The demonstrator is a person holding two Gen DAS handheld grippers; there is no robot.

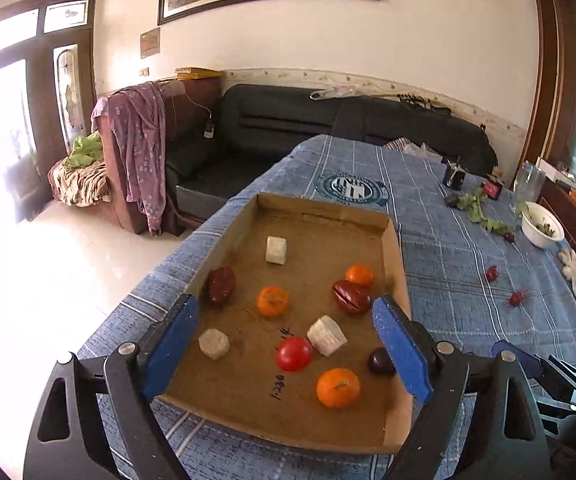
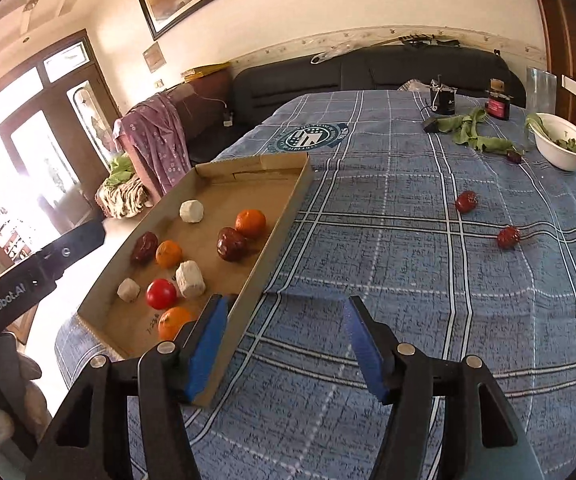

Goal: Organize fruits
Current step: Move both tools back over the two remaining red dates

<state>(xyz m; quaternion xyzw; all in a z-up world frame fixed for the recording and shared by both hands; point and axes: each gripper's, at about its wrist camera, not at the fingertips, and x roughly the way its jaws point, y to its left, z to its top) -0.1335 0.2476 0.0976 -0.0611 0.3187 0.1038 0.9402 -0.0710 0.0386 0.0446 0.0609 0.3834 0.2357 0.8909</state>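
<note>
Left gripper (image 1: 286,342) jaws wide, nothing between the pads; it hovers over the near end of the cardboard tray (image 1: 393,248). Right gripper (image 2: 284,346) also parted and empty, its left pad over the tray's near right wall, the rest above bare plaid cloth (image 2: 408,280).

Tray contents: three mandarins, e.g. (image 1: 337,387), a cherry tomato (image 1: 294,354), red dates (image 1: 351,297), a dark plum-like fruit (image 1: 380,362), pale chunks (image 1: 327,336). Everything lies loose, unsorted.

Strays on the cloth right of the tray: two red dates (image 2: 466,201) (image 2: 508,237), another dark fruit by the white bowl (image 2: 564,144). Judgement: right side is placed to fetch those next; collection is unfinished.
</note>
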